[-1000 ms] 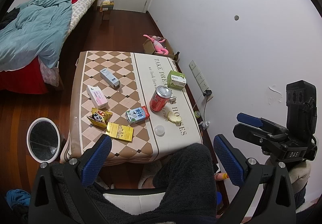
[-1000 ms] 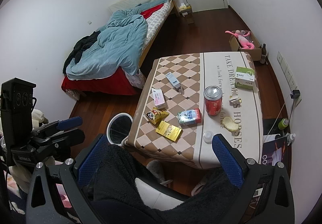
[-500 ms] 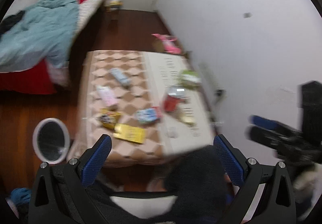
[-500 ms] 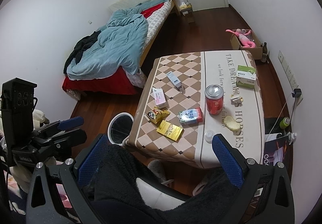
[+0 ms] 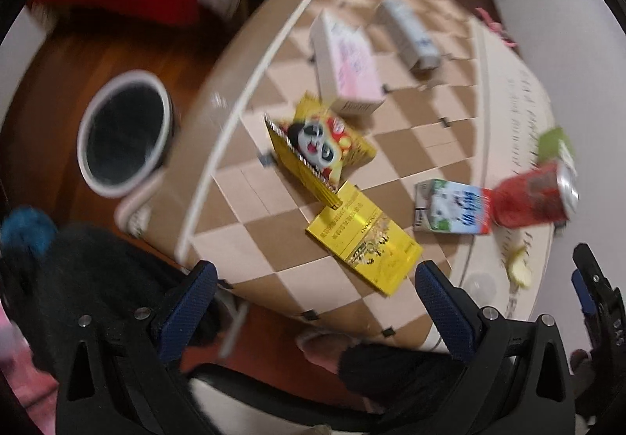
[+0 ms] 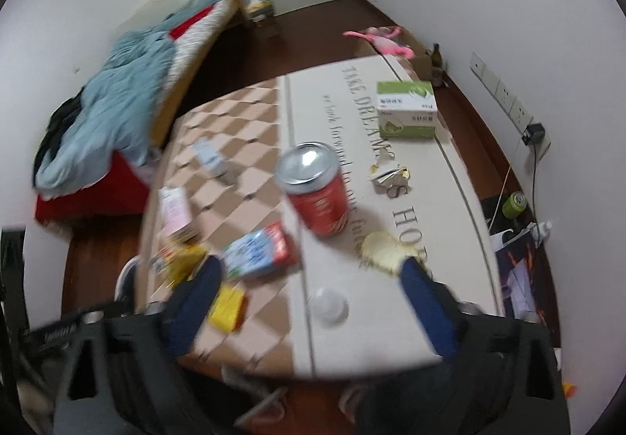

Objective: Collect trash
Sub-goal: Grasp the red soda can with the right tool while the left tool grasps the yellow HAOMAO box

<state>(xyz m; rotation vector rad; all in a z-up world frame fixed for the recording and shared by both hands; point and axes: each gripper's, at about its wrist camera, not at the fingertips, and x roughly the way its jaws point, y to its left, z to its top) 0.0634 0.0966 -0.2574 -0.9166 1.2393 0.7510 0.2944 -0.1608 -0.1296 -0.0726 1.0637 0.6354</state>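
While both views are smeared w/ blur, the layout reads fine:

Table (image 6: 411, 169): low, covered w/ a cloth, brown-and-cream checks on one side, cream strip w/ lettering on the other.
Left gripper (image 5: 313, 294): blue-padded jaws spread wide, nothing btwn them but table edge; pointing steeply down over the near checked corner.
Right gripper (image 6: 309, 286): jaws closing at this moment, pads not on anything; only the clear lid (image 6: 326, 304) lies on the cloth btwn them.
Gold packet (image 5: 366, 239): flat on the checks, just ahead of the left jaws, nearest trash to them.
Panda snack bag (image 5: 319, 143): crumpled, yellow, touching the gold packet's far end.
Pink box (image 5: 346, 63): lying beyond the panda bag, close to it.
Grey-white box (image 5: 409, 32): further back on the checks.
Milk carton (image 5: 452, 206): on its side, blue/white/red, right beside the red can (image 6: 317, 188).
Red can: upright, near the border of checks and cream strip.
Yellow peel scrap (image 6: 385, 251): on the cream strip, right by the right gripper's right pad.
Crumpled paper (image 6: 387, 173): mid cream strip, beyond the can.
Green box (image 6: 407, 108): far end of the cream strip.
Bin (image 5: 123, 132): round, white rim, dark inside, on the wood floor beside the table's checked side.
Person: dark fuzzy-clad legs under both grippers.
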